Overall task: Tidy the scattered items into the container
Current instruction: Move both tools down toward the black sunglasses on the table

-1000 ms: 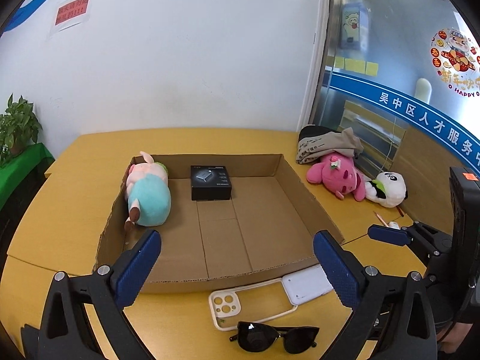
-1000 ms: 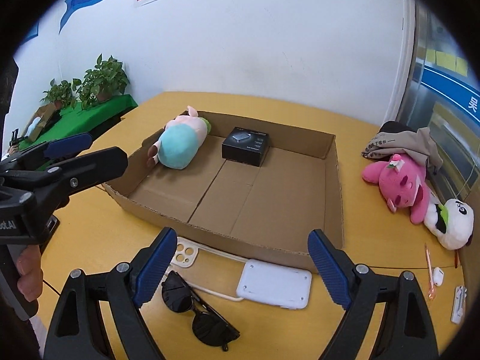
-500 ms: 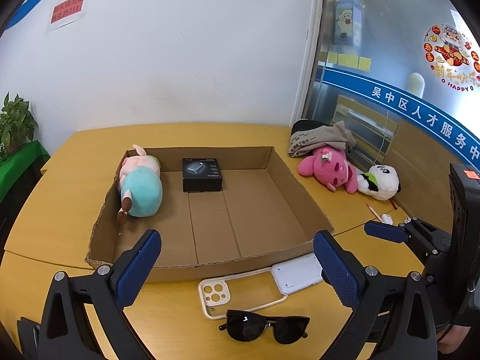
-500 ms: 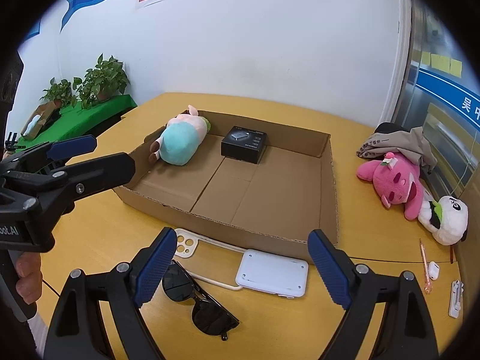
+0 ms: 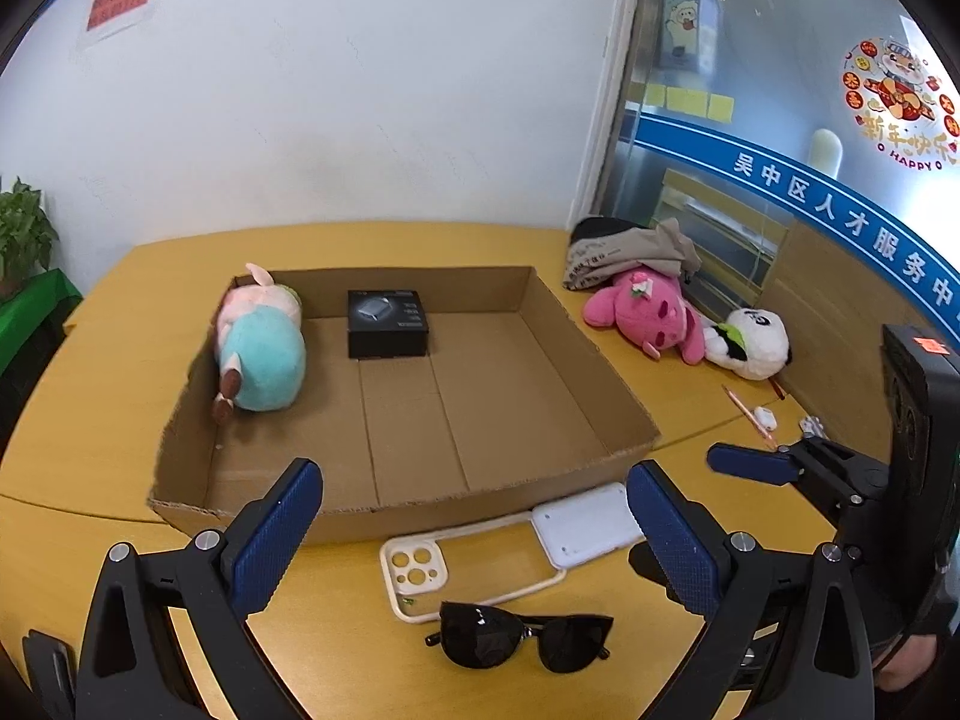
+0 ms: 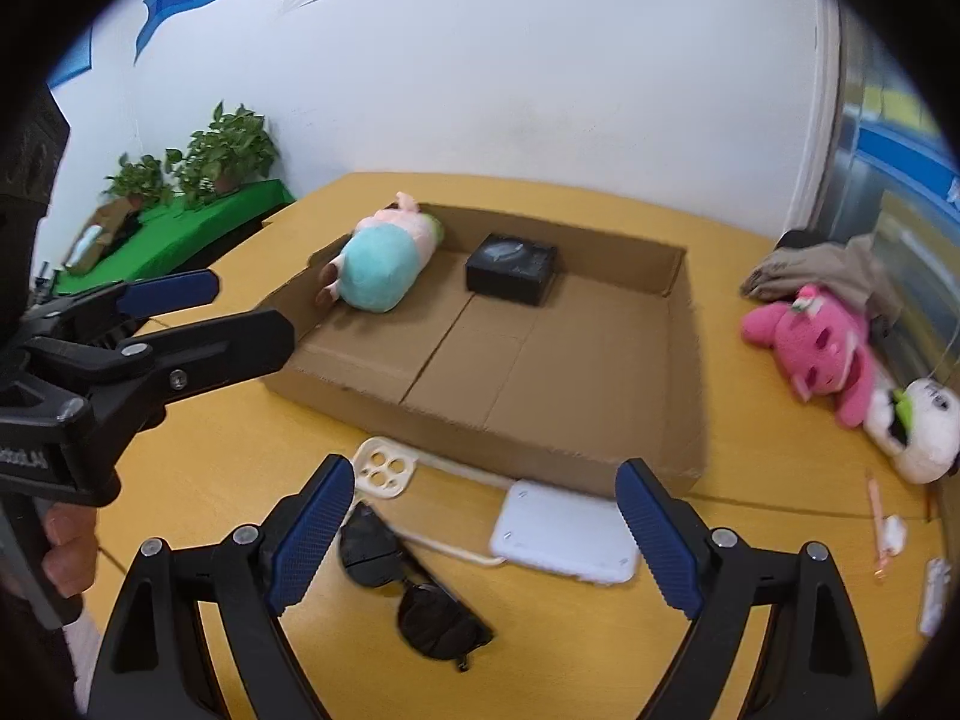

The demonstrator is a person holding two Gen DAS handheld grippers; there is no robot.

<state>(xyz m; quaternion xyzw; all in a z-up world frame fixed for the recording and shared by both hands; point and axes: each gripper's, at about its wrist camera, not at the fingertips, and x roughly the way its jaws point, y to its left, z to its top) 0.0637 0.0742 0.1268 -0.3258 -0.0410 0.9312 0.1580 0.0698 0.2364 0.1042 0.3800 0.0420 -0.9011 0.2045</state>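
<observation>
A shallow cardboard box (image 5: 594, 372) (image 6: 690, 360) lies open on the yellow table. Inside it are a teal and pink plush (image 5: 261, 348) (image 6: 384, 258) and a small black box (image 5: 387, 324) (image 6: 513, 267). In front of the box lie black sunglasses (image 5: 519, 642) (image 6: 408, 582), a cream phone case (image 5: 420, 570) (image 6: 384, 468) and a white flat device (image 5: 585, 525) (image 6: 564, 540). My left gripper (image 5: 474, 534) is open and empty above the phone case. My right gripper (image 6: 480, 534) is open and empty above the sunglasses and the white device.
At the right of the box lie a pink plush (image 5: 648, 312) (image 6: 816, 348), a panda plush (image 5: 750, 342) (image 6: 918, 426) and folded clothes (image 5: 630, 252). A pink pen (image 5: 747, 414) and small white items (image 6: 933, 594) lie near the table's right edge. Potted plants (image 6: 198, 162) stand far left.
Both grippers have pulled back and up from the box, so the sunglasses, phone case and white device show more fully. The right view has turned to the right. Both stay open.
</observation>
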